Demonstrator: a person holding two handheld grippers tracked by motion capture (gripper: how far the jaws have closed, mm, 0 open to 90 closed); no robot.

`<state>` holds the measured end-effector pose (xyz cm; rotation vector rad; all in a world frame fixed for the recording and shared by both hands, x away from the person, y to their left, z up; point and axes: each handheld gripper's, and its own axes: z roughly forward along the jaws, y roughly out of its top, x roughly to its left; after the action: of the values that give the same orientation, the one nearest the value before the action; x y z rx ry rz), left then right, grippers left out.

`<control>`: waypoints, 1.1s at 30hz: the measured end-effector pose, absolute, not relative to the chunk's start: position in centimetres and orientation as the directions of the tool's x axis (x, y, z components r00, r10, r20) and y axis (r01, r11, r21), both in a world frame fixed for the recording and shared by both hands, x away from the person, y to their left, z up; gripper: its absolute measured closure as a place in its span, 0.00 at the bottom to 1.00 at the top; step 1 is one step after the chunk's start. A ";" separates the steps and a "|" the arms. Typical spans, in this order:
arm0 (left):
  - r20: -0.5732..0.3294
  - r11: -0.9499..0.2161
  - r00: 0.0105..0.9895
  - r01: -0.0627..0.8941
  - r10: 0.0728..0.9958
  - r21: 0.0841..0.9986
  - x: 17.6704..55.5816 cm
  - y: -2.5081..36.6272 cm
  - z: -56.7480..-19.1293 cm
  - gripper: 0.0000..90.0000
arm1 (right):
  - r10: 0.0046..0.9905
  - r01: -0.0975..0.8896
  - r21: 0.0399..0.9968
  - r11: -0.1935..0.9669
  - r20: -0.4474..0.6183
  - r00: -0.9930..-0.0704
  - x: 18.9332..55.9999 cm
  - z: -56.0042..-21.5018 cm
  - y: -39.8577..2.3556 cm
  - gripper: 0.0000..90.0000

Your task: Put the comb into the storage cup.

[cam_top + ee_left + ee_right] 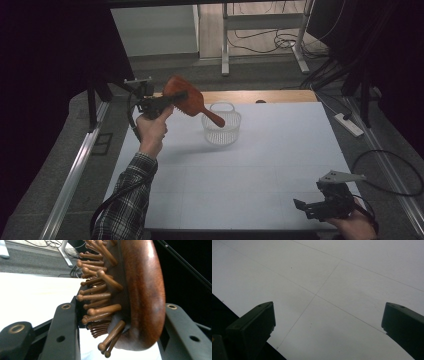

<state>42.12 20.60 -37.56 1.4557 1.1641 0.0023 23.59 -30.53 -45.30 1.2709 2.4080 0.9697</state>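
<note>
— White tabletop (260,165) under dim light, dark curtains at both sides, cables on the floor behind. What have you got?

— I have a wooden hairbrush (186,98) clamped in my left gripper (167,101), lifted off the table. In the left gripper view my jaws press on the brush head (140,295), one on the smooth back and one among the bristle pins (100,296). The handle (214,118) slopes down toward the white mesh basket (221,131), its tip over the near rim as the high view shows it.

— So the brush goes into the basket?

— That is my reading. To do it well I would bring the head further across, until the handle tip points inside the rim rather than at it, then lower it handle first.

— And the release?

— Only once the tip rests on the basket floor or wall. The basket looks light, so a push on the rim could tip or slide it. The brush is longer than the basket is wide, so I expect it to lean on the rim.

— Your other hand?

— My right gripper (325,202) rests near the table's front corner, jaws wide apart and empty, well away from the basket.
</note>
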 end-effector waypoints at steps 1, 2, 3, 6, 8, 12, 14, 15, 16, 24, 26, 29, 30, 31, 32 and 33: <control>-0.597 0.214 0.497 0.628 0.630 0.749 42.2 20.5 -37.6 0.60 | 0.806 0.640 0.659 0.396 0.084 -0.586 23.6 -45.3 -30.5 0.00; -0.598 0.214 0.497 0.629 0.629 0.748 42.3 20.3 -37.7 0.60 | 0.807 0.639 0.660 0.395 0.084 -0.585 23.6 -45.3 -30.5 0.00; -0.598 0.214 0.496 0.629 0.630 0.747 42.4 20.2 -37.8 0.60 | 0.807 0.640 0.660 0.393 0.085 -0.584 23.6 -45.3 -30.5 0.00; -0.592 0.208 0.494 0.629 0.637 0.749 42.6 19.8 -37.9 0.60 | 0.807 0.638 0.661 0.395 0.083 -0.585 23.6 -45.3 -30.6 0.00; -0.590 0.204 0.495 0.630 0.637 0.749 42.7 19.5 -38.1 0.60 | 0.807 0.639 0.661 0.394 0.084 -0.585 23.6 -45.3 -30.6 0.00; -0.592 0.203 0.493 0.634 0.638 0.746 43.0 18.9 -38.5 0.60 | 0.807 0.642 0.658 0.395 0.085 -0.584 23.6 -45.3 -30.5 0.00; -0.592 0.202 0.491 0.635 0.639 0.745 43.1 18.8 -38.6 0.60 | 0.807 0.642 0.657 0.395 0.085 -0.584 23.6 -45.3 -30.5 0.00; -0.594 0.202 0.489 0.638 0.639 0.743 43.2 18.6 -38.8 0.60 | 0.808 0.642 0.657 0.395 0.085 -0.583 23.6 -45.3 -30.5 0.00; -0.594 0.201 0.488 0.640 0.639 0.742 43.3 18.5 -38.9 0.60 | 0.808 0.643 0.657 0.395 0.085 -0.583 23.6 -45.3 -30.5 0.00; -0.577 0.174 0.489 0.645 0.654 0.745 43.7 16.9 -39.6 0.60 | 0.804 0.640 0.657 0.399 0.085 -0.588 23.6 -45.3 -30.5 0.00; -0.574 0.170 0.491 0.645 0.655 0.745 43.9 16.5 -39.7 0.60 | 0.803 0.639 0.657 0.400 0.084 -0.589 23.6 -45.3 -30.5 0.00; -0.574 0.168 0.490 0.647 0.656 0.744 44.0 16.0 -40.0 0.60 | 0.804 0.637 0.659 0.400 0.081 -0.588 23.6 -45.3 -30.5 0.00; -0.573 0.167 0.490 0.647 0.657 0.744 44.1 15.8 -40.0 0.60 | 0.805 0.637 0.659 0.399 0.082 -0.588 23.5 -45.3 -30.5 0.00; -0.567 0.159 0.491 0.647 0.661 0.746 44.1 15.7 -40.1 0.60 | 0.805 0.638 0.659 0.398 0.082 -0.587 23.5 -45.3 -30.5 0.00; -0.565 0.157 0.491 0.646 0.664 0.747 44.1 15.5 -40.2 0.60 | 0.805 0.638 0.659 0.398 0.083 -0.587 23.5 -45.3 -30.6 0.00; -0.563 0.156 0.489 0.647 0.666 0.747 44.2 15.3 -40.3 0.60 | 0.805 0.638 0.659 0.398 0.083 -0.587 23.6 -45.3 -30.6 0.00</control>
<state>44.16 15.35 -40.29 1.5256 1.1869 0.0198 23.55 -30.56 -45.32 1.2719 2.4078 0.9676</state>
